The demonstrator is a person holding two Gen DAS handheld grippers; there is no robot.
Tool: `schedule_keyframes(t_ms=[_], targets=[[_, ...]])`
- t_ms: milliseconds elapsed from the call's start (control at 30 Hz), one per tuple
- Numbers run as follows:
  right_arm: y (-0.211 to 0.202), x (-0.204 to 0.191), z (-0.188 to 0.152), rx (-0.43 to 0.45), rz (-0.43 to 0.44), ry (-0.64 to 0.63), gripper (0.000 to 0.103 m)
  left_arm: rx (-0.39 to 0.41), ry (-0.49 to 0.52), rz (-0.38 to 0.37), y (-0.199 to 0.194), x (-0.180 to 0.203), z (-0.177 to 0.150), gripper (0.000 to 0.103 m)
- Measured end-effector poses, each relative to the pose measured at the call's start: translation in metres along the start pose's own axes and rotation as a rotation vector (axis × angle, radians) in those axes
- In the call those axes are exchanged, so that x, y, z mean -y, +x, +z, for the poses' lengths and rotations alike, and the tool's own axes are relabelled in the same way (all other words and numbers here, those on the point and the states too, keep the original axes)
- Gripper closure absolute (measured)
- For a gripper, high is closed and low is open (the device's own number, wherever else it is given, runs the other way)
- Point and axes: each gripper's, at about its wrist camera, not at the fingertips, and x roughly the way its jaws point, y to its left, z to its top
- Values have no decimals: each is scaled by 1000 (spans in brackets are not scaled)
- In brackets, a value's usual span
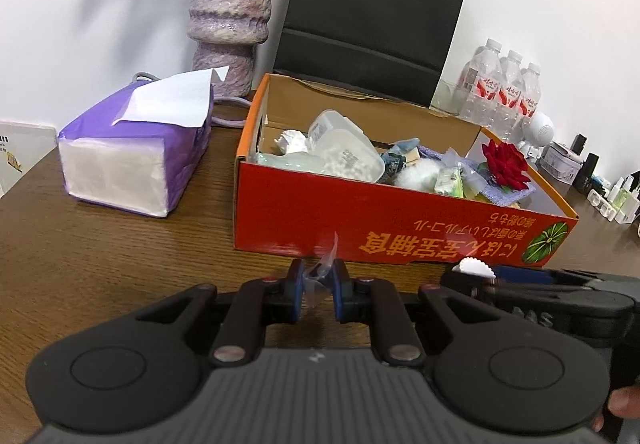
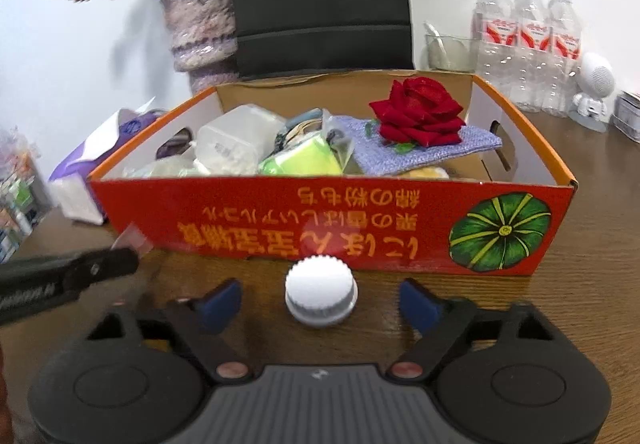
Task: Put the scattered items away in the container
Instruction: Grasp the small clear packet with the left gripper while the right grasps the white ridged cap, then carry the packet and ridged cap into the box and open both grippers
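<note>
An orange-red cardboard box (image 1: 360, 220) stands on the wooden table, holding plastic tubs, a red fabric rose (image 1: 506, 164), a blue cloth and other small items. My left gripper (image 1: 318, 274) is shut on a small clear plastic wrapper (image 1: 329, 252), just in front of the box's front wall. In the right wrist view that wrapper (image 2: 132, 240) sticks up from the left gripper's tip at the left. A white ribbed bottle cap (image 2: 320, 290) sits on the table before the box (image 2: 280, 220). My right gripper (image 2: 320, 298) straddles it, open, with both blue pads clear of the cap.
A purple tissue pack (image 1: 132, 148) lies left of the box. Behind stand a mottled vase (image 1: 230, 16) and a black paper bag (image 1: 372, 12). Three water bottles (image 2: 528, 40), a glass (image 2: 450, 48), a white figurine (image 2: 594, 84) and small bottles crowd the back right.
</note>
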Motion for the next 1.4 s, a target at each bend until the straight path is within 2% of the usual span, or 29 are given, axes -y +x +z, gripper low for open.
schedule_keyframes(t_ms=[33,100,167,533,667,833,933,1100,1233,1400], targets=[[0,-3,1,-1,-11,-10,65,1,0,-4,-1,-1,0,88],[-2,-9,0,-8,-11,-22,66,7,5,-11,-5,0,-1,88],[-8,-9,-3,-1,29,-13,66,14,11,-18,-8,0,-1,88],[-61,-14,-15,108,70,-36,66,60,13,-22,-35,7,-11,88],[-77,-12,-2,163,84,-40,66,104,15,-44,-53,18,-5,88],[-90,-9,31,229,82,-72,66,172,42,-60,-55,40,27,88],[-88,-6,53,253,78,-75,66,208,54,-55,-45,55,49,88],[-66,2,82,252,85,-31,66,245,18,-47,-17,65,74,88],[-36,8,101,218,84,-19,66,225,5,-20,12,58,89,88],[-6,14,108,161,83,-22,66,169,2,19,41,44,91,88]])
